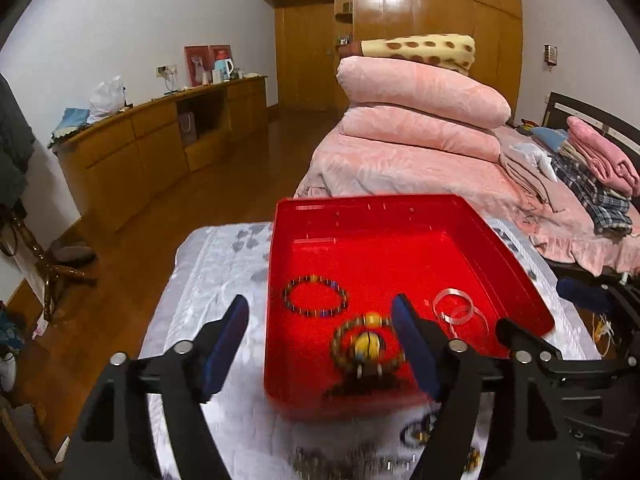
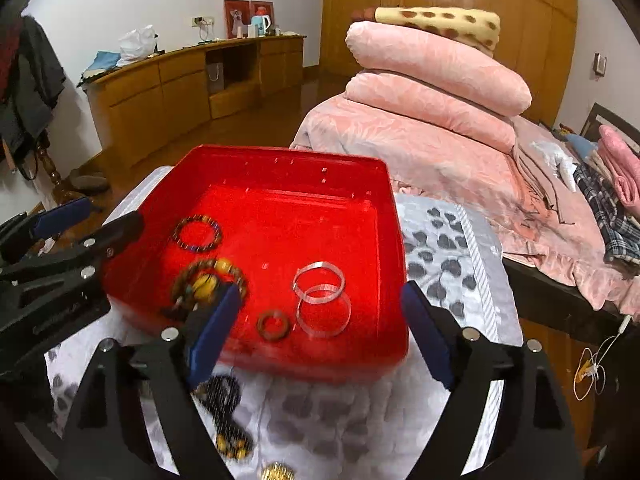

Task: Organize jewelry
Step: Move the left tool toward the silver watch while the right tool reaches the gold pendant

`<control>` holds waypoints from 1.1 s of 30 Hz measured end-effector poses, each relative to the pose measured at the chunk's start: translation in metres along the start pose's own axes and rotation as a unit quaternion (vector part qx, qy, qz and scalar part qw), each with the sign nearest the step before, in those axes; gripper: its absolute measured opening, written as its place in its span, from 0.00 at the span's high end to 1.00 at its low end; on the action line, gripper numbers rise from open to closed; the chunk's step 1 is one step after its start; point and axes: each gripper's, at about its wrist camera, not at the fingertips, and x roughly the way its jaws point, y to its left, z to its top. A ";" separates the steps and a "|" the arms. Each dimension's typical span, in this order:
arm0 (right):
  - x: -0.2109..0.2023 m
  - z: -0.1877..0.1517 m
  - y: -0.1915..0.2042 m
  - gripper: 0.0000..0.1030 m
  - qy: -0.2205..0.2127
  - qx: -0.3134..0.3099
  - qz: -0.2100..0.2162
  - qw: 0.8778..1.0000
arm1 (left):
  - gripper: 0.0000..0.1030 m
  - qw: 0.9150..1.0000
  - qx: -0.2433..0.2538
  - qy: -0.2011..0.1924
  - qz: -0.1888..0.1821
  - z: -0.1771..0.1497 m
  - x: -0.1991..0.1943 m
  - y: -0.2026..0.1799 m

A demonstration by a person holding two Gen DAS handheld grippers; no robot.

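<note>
My left tool (image 1: 320, 332) hangs with jaws spread wide, nothing clamped; its blue pads straddle the near left corner of the red plastic tray (image 1: 400, 208), which sits on the desk covered by a grey leaf-print cloth (image 1: 224, 264). Inside the tray, left side: a dark beaded bracelet (image 1: 315, 295) lying flat, and just nearer me a brown beaded strand with big yellow beads (image 1: 366, 346), blurred, between the left tool's pads but not pressed by them. Moving right in the right wrist view: a small brown ring-shaped bangle (image 2: 274, 325) near the front wall, then two clear plastic bangles (image 2: 322, 300) overlapping each other, about mid-tray. My right tool (image 2: 320, 320) is also wide open, empty; its left pad is over the front wall near the yellow-bead strand, its right pad outside the tray's right wall. On the cloth in front of the tray: a dark beaded necklace with yellow beads (image 2: 228, 412) and a gold round piece (image 2: 277, 472) at the bottom edge, both blurred. Pink bedding (image 2: 436, 92) is stacked on the bed behind, right.
</note>
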 end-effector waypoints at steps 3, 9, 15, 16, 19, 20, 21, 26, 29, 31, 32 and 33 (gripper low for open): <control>-0.010 -0.015 0.003 0.15 0.000 -0.002 0.003 1.000 | 0.20 1.000 0.003 0.001 -0.001 -0.015 -0.012 0.001; -0.028 -0.044 0.005 0.11 0.006 0.005 0.017 1.000 | 0.14 1.000 0.000 0.000 0.000 -0.041 -0.030 0.005; -0.038 -0.065 0.007 0.07 0.015 0.010 0.017 1.000 | 0.13 1.000 -0.013 0.014 0.005 -0.063 -0.040 0.014; -0.039 -0.069 0.006 0.07 0.019 0.014 0.018 1.000 | 0.13 1.000 -0.015 0.016 0.005 -0.067 -0.042 0.016; -0.041 -0.080 0.005 0.07 0.025 0.016 0.021 0.999 | 0.13 1.000 -0.018 0.024 0.003 -0.079 -0.046 0.018; -0.041 -0.085 0.005 0.07 0.027 0.015 0.023 0.999 | 0.13 0.999 -0.017 0.026 0.004 -0.083 -0.047 0.018; -0.042 -0.090 0.005 0.07 0.031 0.013 0.026 0.999 | 0.13 0.999 -0.016 0.028 0.005 -0.087 -0.048 0.019; -0.043 -0.112 0.002 0.07 0.042 0.014 0.044 0.998 | 0.13 0.999 -0.020 0.044 0.007 -0.105 -0.051 0.025; -0.043 -0.121 0.000 0.07 0.049 0.019 0.046 0.998 | 0.13 0.999 -0.019 0.049 0.009 -0.116 -0.053 0.026; -0.043 -0.126 0.002 0.07 0.052 0.016 0.049 0.997 | 0.13 0.998 -0.018 0.053 0.008 -0.122 -0.055 0.026; -0.043 -0.128 0.003 0.07 0.053 0.014 0.049 0.997 | 0.13 0.998 -0.017 0.056 0.007 -0.126 -0.056 0.026; -0.043 -0.130 0.005 0.07 0.055 0.010 0.049 0.997 | 0.13 0.998 -0.016 0.058 0.007 -0.128 -0.056 0.027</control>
